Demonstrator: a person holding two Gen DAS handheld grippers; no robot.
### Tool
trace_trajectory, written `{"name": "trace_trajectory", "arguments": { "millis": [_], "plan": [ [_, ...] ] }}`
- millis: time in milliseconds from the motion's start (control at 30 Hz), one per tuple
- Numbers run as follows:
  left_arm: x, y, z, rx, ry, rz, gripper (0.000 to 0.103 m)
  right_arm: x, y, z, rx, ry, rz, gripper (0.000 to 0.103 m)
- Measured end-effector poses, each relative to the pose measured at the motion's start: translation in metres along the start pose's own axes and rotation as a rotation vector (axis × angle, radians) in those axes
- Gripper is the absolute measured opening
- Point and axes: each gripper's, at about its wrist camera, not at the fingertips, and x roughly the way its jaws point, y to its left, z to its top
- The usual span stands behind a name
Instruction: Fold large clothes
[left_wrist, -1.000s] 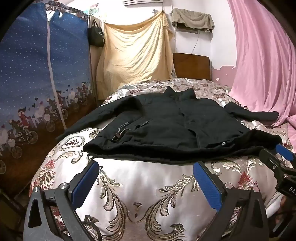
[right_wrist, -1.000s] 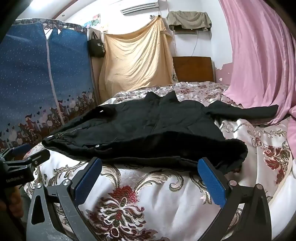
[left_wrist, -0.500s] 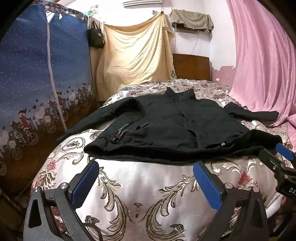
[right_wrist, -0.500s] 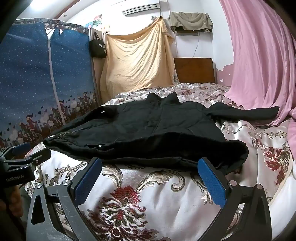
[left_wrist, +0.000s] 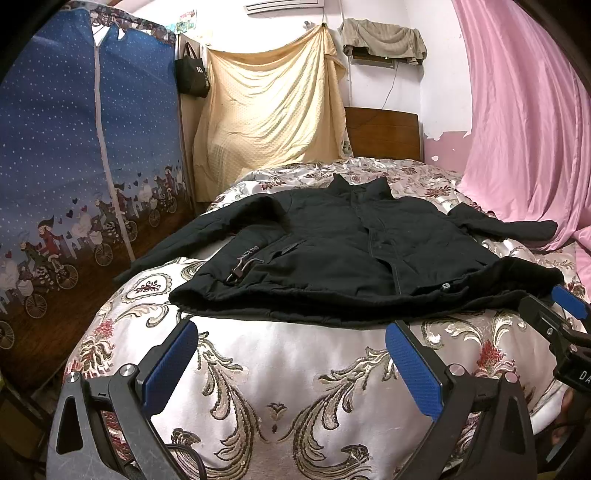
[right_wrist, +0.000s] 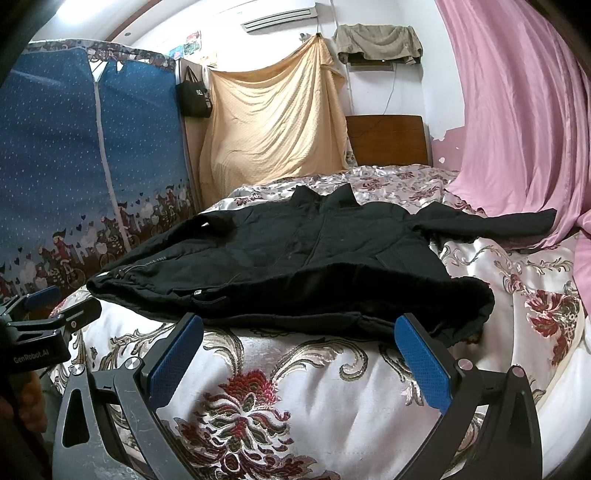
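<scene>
A black jacket (left_wrist: 351, 258) lies spread face up on the bed (left_wrist: 280, 369), collar toward the headboard, both sleeves stretched out sideways. Its hem faces me and bulges up at the right corner (right_wrist: 454, 306). My left gripper (left_wrist: 291, 350) hovers open just short of the hem, nothing between its blue pads. My right gripper (right_wrist: 301, 347) is open too, near the hem's right part, the jacket (right_wrist: 295, 258) right ahead of it. Each gripper shows at the edge of the other's view: the right one (left_wrist: 554, 317), the left one (right_wrist: 44, 310).
The bed has a silky floral cover (right_wrist: 280, 398). A blue fabric wardrobe (left_wrist: 74, 166) stands along the left. A pink curtain (left_wrist: 524, 129) hangs at the right, touching the right sleeve's end. A wooden headboard (left_wrist: 384, 133) and a yellow hanging cloth (left_wrist: 273, 122) are behind.
Both views have crept slightly forward toward the jacket's hem. The jacket has not moved and both grippers stay open.
</scene>
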Motion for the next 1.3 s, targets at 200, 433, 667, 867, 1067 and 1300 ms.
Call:
{"name": "trace_trajectory", "arguments": {
  "millis": [200, 433, 667, 867, 1067, 1300],
  "plan": [
    [-0.0005, -0.0015, -0.0033, 0.002, -0.002, -0.001, 0.102, 0.0007, -0.0003, -0.0013, 0.001, -0.001, 0.001, 0.102],
    [-0.0007, -0.0018, -0.0032, 0.002, -0.003, 0.000, 0.102, 0.0006, -0.0007, -0.0015, 0.003, 0.000, 0.002, 0.102],
    [-0.0023, 0.0002, -0.0026, -0.004, -0.006, -0.006, 0.102, 0.0007, -0.0017, -0.0014, 0.001, -0.001, 0.001, 0.102],
    [-0.0023, 0.0004, -0.0024, -0.005, -0.006, -0.006, 0.102, 0.0002, 0.0014, -0.0015, 0.002, -0.001, 0.002, 0.102],
    [-0.0024, 0.0002, -0.0028, -0.005, -0.007, -0.006, 0.102, 0.0003, 0.0015, -0.0017, 0.002, -0.001, 0.002, 0.102],
    [-0.0025, 0.0002, -0.0028, -0.005, -0.007, -0.005, 0.102, 0.0006, 0.0015, -0.0017, 0.002, 0.000, 0.002, 0.102]
  ]
}}
